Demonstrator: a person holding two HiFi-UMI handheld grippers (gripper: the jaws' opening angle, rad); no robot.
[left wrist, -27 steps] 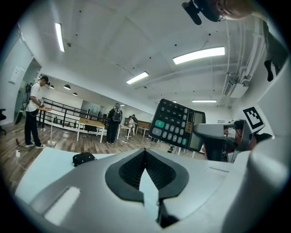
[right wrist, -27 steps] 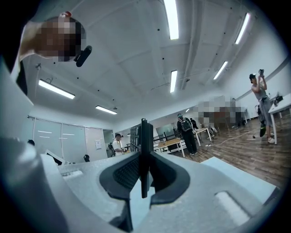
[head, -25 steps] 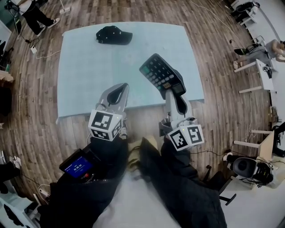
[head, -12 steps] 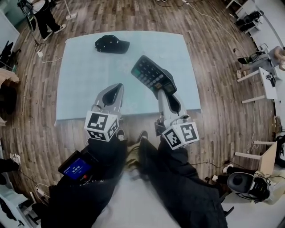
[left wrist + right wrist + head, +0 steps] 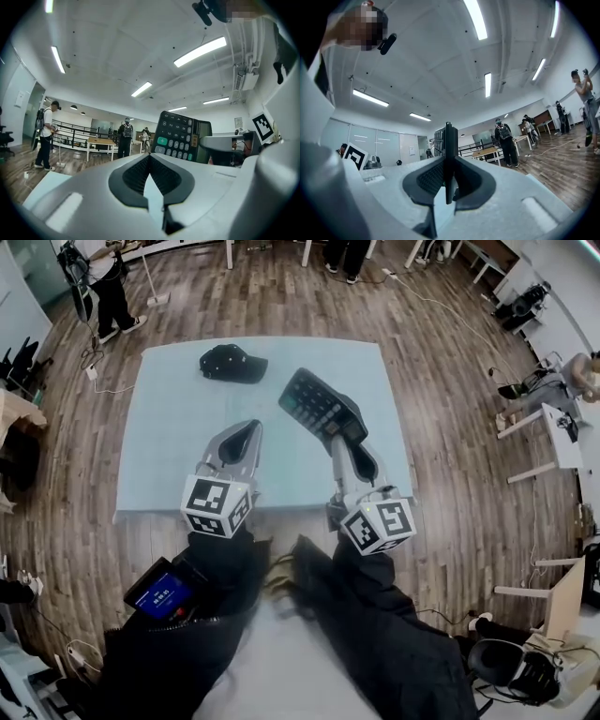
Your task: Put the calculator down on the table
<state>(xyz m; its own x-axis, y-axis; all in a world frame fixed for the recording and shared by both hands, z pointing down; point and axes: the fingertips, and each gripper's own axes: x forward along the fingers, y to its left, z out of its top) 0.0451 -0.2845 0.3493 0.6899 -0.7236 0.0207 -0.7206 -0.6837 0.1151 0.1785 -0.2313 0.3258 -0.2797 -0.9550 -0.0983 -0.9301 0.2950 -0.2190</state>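
Head view looks down on a pale blue surface [image 5: 169, 446] standing on a wooden floor [image 5: 75, 512], with a person [image 5: 108, 292] on the floor past its far left corner. Toward the far edge of the surface, left of centre, lies a black cap [image 5: 232, 363], well apart from both tools. At the near left, against the wearer's dark sleeve [image 5: 225, 568], a small handheld device [image 5: 161, 592] shows a lit blue screen. The left claw [image 5: 246, 430] reaches over the near part of the surface, its marker cube [image 5: 217, 505] nearest the camera. In the left gripper view the left claw [image 5: 150, 157] has its jaws drawn together at the tips with nothing between them, and the calculator [image 5: 180, 138] shows off to the right, its dark keypad and green keys turned this way. In the head view the calculator [image 5: 319, 407] is up off the surface, over its right half, slanting away to the far left from the right claw [image 5: 345, 442], which has it by the display end. The right gripper view shows the calculator [image 5: 448, 140] edge-on as a thin dark upright slab, clamped between the jaws of the right claw [image 5: 448, 161], which stand only narrowly apart on it. That claw's marker cube [image 5: 380, 524] sits by the surface's near right corner, and white furniture [image 5: 553, 409] stands on the floor at the far right.
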